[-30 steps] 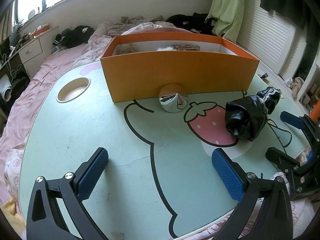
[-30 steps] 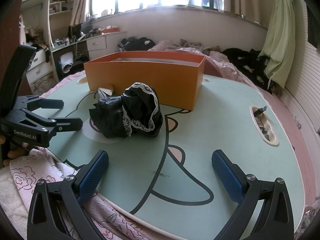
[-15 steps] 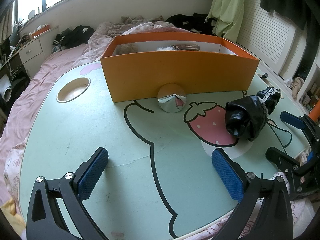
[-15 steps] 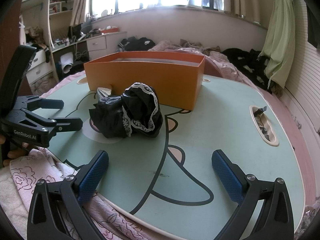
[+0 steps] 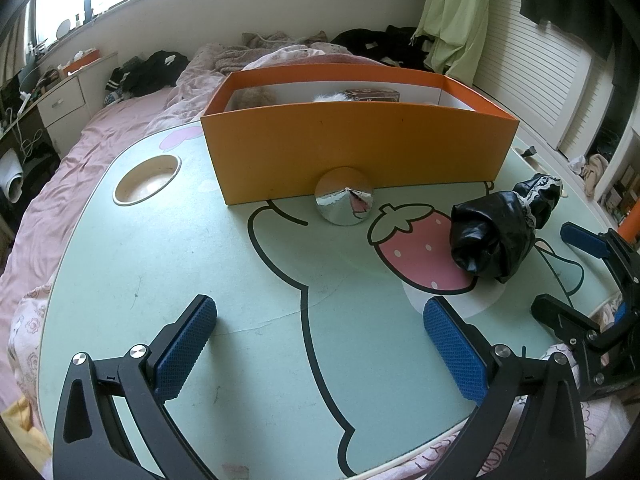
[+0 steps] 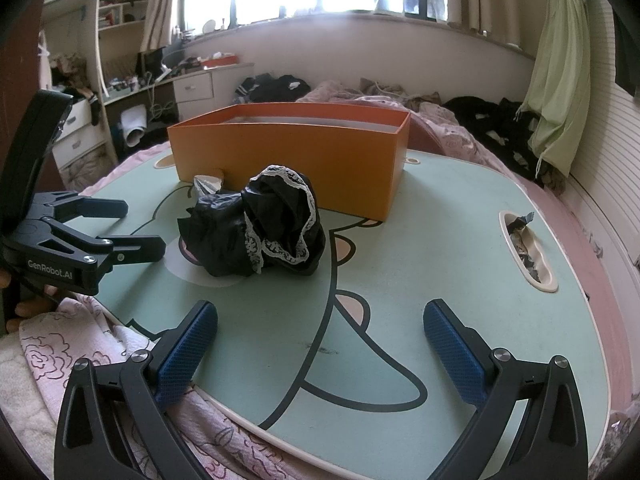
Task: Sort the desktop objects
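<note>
An orange box [image 5: 360, 152] [image 6: 288, 160] stands at the back of the pale green cartoon-print table [image 5: 160, 264] [image 6: 440, 240], holding a few items. A shiny silver cone [image 5: 345, 202] [image 6: 207, 183] rests against its front wall. A crumpled black cloth with white lace trim [image 5: 500, 232] [image 6: 260, 228] lies right of the strawberry print. My left gripper [image 5: 320, 344] hovers open over the table's near part, nothing between its blue pads. My right gripper [image 6: 320, 344] is open and empty too, just short of the cloth. Each gripper shows in the other's view.
A round cup recess [image 5: 146, 180] sits at the table's left. An oblong slot [image 6: 528, 248] with dark scraps lies at its right. A pink bed with scattered clothes surrounds the table. A floral blanket [image 6: 80, 352] lies at the near edge.
The silver cone has rolled or turned slightly against the box. Both grippers stay where they were, still open.
</note>
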`<state>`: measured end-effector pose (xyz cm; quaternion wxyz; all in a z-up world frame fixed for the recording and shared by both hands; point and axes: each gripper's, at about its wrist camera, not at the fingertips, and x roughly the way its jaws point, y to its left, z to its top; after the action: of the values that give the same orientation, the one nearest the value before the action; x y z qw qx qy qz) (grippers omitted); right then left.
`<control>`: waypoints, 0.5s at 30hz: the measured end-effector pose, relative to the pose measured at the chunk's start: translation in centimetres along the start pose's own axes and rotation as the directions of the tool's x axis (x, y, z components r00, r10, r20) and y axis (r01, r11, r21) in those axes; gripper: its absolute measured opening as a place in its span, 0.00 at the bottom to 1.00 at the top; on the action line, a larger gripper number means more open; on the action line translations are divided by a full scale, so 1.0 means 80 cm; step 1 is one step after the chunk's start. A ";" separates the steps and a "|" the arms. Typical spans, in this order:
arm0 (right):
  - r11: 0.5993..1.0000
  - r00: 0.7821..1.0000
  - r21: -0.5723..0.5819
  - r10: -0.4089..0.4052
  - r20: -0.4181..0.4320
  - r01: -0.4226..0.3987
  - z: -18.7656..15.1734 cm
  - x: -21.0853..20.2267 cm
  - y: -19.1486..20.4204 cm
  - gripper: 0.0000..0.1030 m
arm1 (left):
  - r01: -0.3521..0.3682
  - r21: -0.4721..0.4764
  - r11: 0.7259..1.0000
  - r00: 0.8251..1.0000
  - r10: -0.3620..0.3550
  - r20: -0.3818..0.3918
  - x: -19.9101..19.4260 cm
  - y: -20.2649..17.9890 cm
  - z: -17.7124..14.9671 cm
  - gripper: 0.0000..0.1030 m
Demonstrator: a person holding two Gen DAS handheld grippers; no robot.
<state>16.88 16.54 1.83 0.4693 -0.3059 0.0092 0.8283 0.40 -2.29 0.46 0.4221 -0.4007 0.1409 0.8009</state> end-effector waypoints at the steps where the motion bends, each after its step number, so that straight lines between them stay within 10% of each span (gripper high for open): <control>1: 1.000 1.000 0.000 0.000 0.000 0.000 0.000 0.000 0.000 1.00 | 0.000 0.000 1.000 1.000 0.000 0.000 0.000 0.000 0.000 1.00; 15: 1.000 1.000 -0.003 0.005 -0.003 -0.005 0.000 0.000 0.000 1.00 | 0.009 0.009 1.000 1.000 -0.009 -0.001 -0.001 0.000 0.000 1.00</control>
<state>16.91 16.55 1.82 0.4667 -0.3078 0.0093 0.8291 0.40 -2.36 0.47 0.4276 -0.3998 0.1429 0.7981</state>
